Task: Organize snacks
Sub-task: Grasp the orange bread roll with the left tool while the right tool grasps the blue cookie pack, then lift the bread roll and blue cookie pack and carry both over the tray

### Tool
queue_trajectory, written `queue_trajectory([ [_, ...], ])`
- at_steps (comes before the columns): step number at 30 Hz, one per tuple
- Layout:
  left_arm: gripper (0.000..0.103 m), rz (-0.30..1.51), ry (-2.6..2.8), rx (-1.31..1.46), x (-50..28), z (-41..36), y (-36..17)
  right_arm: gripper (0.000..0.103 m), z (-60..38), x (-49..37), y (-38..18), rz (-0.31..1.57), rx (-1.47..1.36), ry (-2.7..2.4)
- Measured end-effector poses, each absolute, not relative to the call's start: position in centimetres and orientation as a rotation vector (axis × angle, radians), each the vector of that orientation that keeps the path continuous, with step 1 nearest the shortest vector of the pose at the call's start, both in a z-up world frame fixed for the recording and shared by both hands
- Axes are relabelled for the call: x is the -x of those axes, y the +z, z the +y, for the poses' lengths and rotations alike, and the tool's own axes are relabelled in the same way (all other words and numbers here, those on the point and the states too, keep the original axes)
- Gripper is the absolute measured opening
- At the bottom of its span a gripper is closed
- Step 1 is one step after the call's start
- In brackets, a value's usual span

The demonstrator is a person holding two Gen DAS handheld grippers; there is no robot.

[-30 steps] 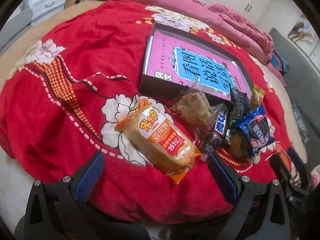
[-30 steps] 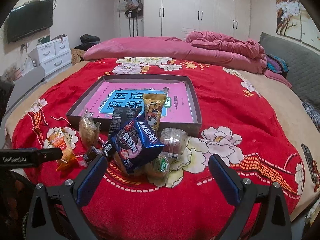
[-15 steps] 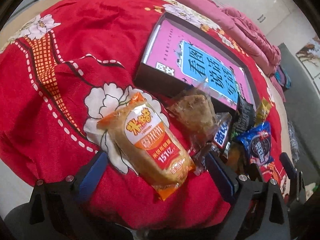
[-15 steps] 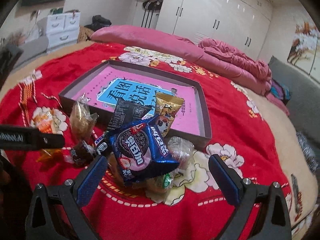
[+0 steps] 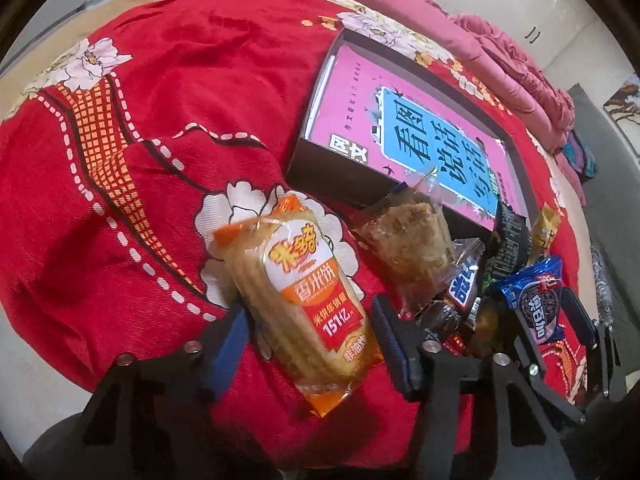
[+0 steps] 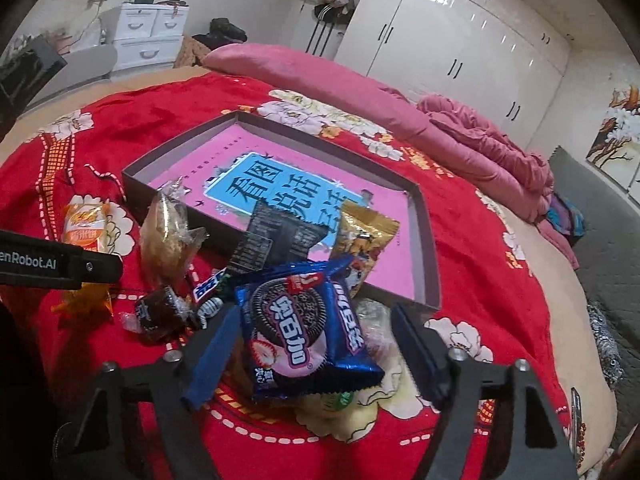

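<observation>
left claw: matte black frame, two angular arms, each tipped with a blue pad on its inner face. silver round screw heads sit on the arms at about 8 and 4 o'clock of the frame. right claw: same black build, blue pads, silver screws at 8 and 4 o'clock. at 9 o'clock in the right wrist view, a black bar carries white lettering, partly cut off, reading "enrobot.ai".

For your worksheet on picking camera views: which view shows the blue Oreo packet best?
The right wrist view: the blue Oreo packet fills the centre between the open right gripper, front label readable. The left wrist view shows it small at the right edge, partly hidden.
</observation>
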State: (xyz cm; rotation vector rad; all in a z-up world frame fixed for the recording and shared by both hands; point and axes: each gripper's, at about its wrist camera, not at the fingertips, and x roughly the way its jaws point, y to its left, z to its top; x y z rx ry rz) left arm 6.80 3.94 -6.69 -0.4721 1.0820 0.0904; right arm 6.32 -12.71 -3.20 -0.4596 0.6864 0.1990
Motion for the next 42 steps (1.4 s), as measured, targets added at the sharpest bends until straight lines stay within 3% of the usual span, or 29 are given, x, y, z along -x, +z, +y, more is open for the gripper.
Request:
queue_trajectory([
  [3,0.046,1.085,0.087,0.46,-6.5,4.1,-6.6,0.059,-12.8,-6.1,-3.0,0.69,0.443,0.23],
  [8,0.032,1.089,0.042,0.485,-5.6,4.9,-6.5,0.054,-13.4,-5.8,-2.6,0.697,0.391,0.262],
  [9,0.03,1.09,0.031,0.489,-5.4,4.9,-6.4,0.045,-13.7,-5.8,-2.3,0.693,0.366,0.266],
  [11,0.027,1.088,0.01,0.485,-4.9,4.8,-6.2,0.037,-14.7,-5.6,-1.6,0.681,0.312,0.275],
  [15,0.024,1.084,-0.015,0.466,-4.3,4.1,-5.7,0.033,-16.3,-6.0,-1.3,0.704,0.238,0.278],
  [22,0.023,1.061,-0.035,0.446,-4.1,3.5,-5.0,0.035,-17.3,-6.6,-1.7,0.744,0.191,0.296],
  [23,0.023,1.063,-0.034,0.443,-4.2,3.4,-5.1,0.042,-17.2,-6.5,-1.7,0.744,0.186,0.297],
  [24,0.023,1.066,-0.032,0.442,-4.3,3.3,-5.2,0.057,-17.1,-6.6,-1.8,0.754,0.182,0.301],
  [26,0.023,1.07,-0.032,0.444,-4.5,3.2,-5.3,0.071,-17.1,-6.7,-2.0,0.771,0.168,0.293],
  [35,0.023,1.065,-0.048,0.434,-5.1,2.8,-5.3,0.071,-14.9,-6.0,-4.4,0.838,0.221,0.223],
  [42,0.023,1.077,-0.037,0.432,-5.3,2.9,-5.8,0.071,-13.3,-4.2,-5.7,0.78,0.334,0.207],
])
